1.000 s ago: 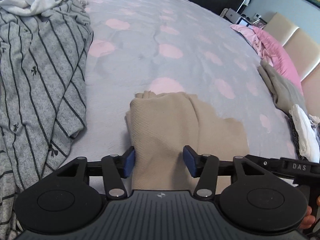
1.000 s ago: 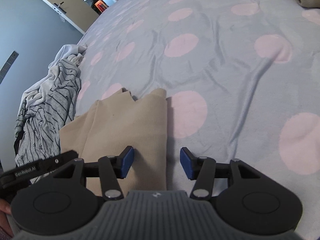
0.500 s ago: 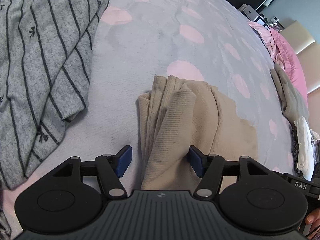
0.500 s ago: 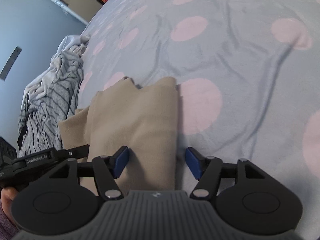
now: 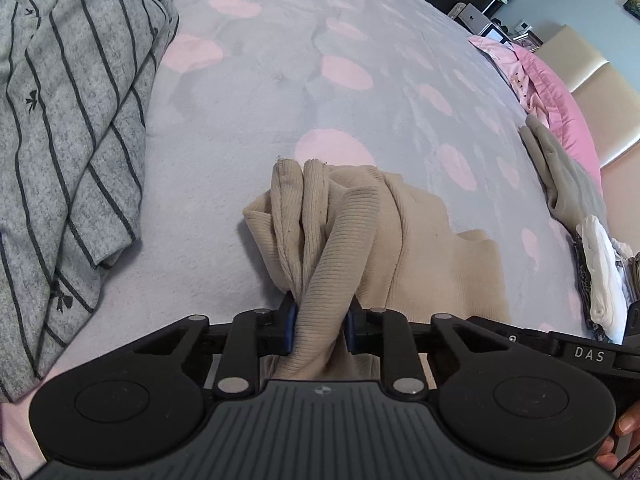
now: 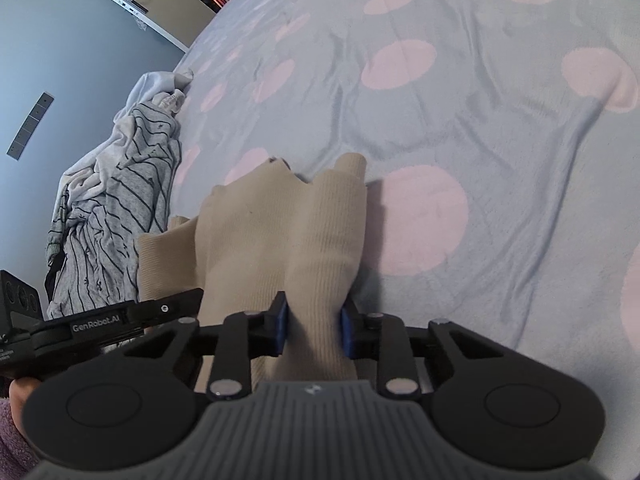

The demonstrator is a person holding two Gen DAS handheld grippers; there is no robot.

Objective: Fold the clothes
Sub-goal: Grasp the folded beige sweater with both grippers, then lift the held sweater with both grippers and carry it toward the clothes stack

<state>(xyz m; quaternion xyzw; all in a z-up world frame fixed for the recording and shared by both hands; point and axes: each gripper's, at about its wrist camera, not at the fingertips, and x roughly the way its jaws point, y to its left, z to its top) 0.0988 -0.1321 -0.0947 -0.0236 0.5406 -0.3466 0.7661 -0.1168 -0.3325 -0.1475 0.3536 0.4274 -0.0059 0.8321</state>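
A beige ribbed garment lies partly folded on the bed. My left gripper is shut on a bunched fold at its near left edge. The same beige garment shows in the right wrist view, where my right gripper is shut on its near right edge. The cloth rises in ridges from both sets of blue pads. The other gripper's black body shows at the left of the right wrist view.
The bed cover is grey with pink dots. A grey striped garment lies at the left, also in the right wrist view. A stack of folded clothes and a pink pillow are at the right.
Both grippers went from open around the beige garment's edge to shut on it. The cloth has bunched into ridges and its near edge has lifted.
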